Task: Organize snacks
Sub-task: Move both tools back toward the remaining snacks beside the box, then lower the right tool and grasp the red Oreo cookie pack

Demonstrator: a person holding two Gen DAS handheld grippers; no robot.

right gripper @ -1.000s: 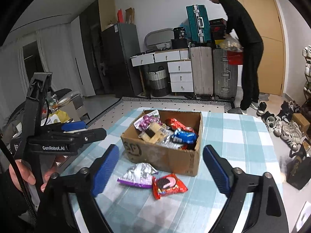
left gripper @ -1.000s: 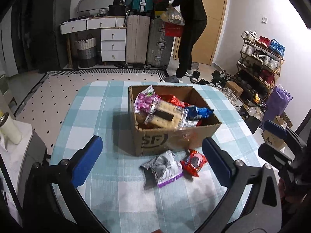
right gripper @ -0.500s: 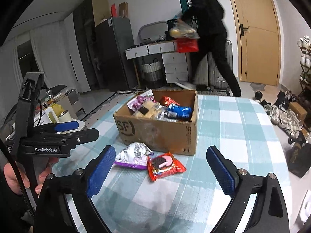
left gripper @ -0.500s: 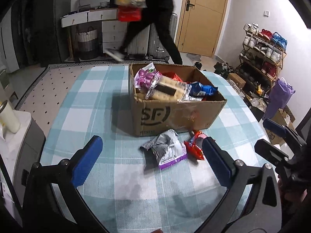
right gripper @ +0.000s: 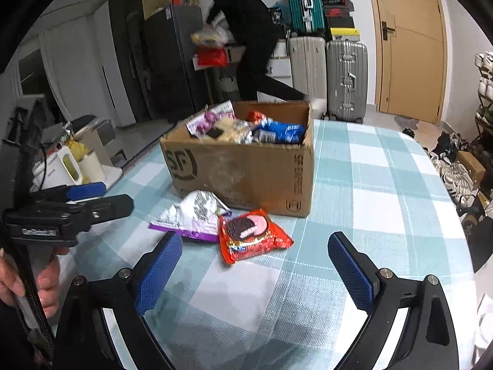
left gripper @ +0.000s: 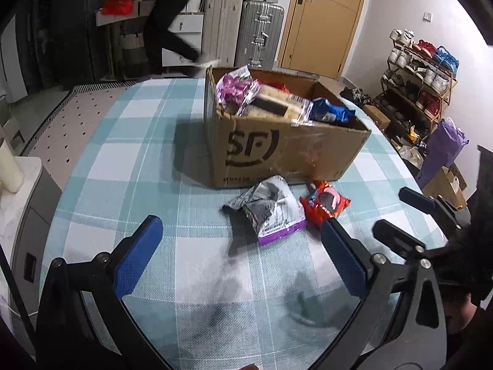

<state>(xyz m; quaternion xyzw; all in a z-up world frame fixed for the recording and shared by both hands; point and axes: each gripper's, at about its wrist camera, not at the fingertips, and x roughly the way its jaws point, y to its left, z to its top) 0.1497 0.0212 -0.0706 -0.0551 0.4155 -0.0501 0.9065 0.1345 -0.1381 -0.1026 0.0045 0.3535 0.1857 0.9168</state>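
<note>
A cardboard box [left gripper: 277, 151] [right gripper: 246, 169] full of snack packs stands on the checked tablecloth. In front of it lie a silver-and-purple snack bag [left gripper: 271, 209] [right gripper: 194, 212] and a red cookie pack [left gripper: 325, 202] [right gripper: 251, 236], side by side. My left gripper [left gripper: 240, 259] is open and empty, just short of the silver bag. My right gripper [right gripper: 255, 271] is open and empty, just short of the red pack. Each gripper shows at the edge of the other's view, the right one [left gripper: 413, 212] and the left one [right gripper: 80, 200].
The table [left gripper: 132, 141] has a rounded edge. A person in black [right gripper: 246, 24] moves by the dark cabinet behind. Suitcases [right gripper: 345, 77], a door and a shoe rack [left gripper: 422, 74] stand beyond. A side stand with a kettle [right gripper: 64, 169] is at the left.
Both grippers have moved forward and lower toward the two packs on the table. The person behind has walked from the door side to the left.
</note>
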